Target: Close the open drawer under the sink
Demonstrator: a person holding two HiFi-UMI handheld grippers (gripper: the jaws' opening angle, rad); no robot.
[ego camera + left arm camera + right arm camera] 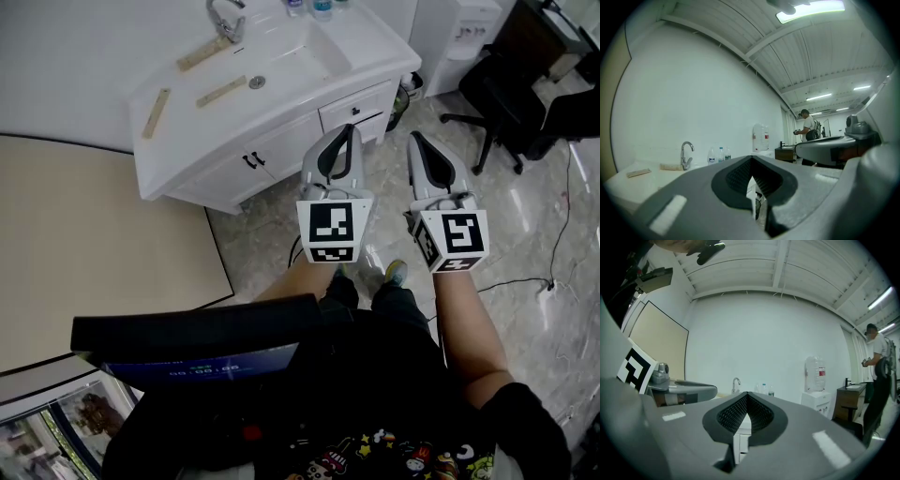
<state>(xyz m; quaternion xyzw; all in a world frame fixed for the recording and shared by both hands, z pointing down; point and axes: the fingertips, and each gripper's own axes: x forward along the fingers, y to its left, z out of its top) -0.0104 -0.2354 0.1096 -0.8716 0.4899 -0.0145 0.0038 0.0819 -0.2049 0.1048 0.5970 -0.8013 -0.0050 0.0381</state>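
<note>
head view: left claw (343, 131), right claw (416, 139) pinched, near drawer (356, 110); chair (506, 94) beside

Head view: faucet (225, 21) and bottles (322, 7) clipped by top edge; bottle labels too small to read. Lower edge of drawer (356, 110) masked by left gripper (344, 131); how far out, not resolvable. Both gripper views: cabinet (272, 155) mostly hidden behind own fingers (736, 177). Right gripper view: background person (876, 376) cut by right edge.

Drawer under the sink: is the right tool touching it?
Apart. The head view shows the right tool over the floor, with bare floor between it and the drawer.
</note>
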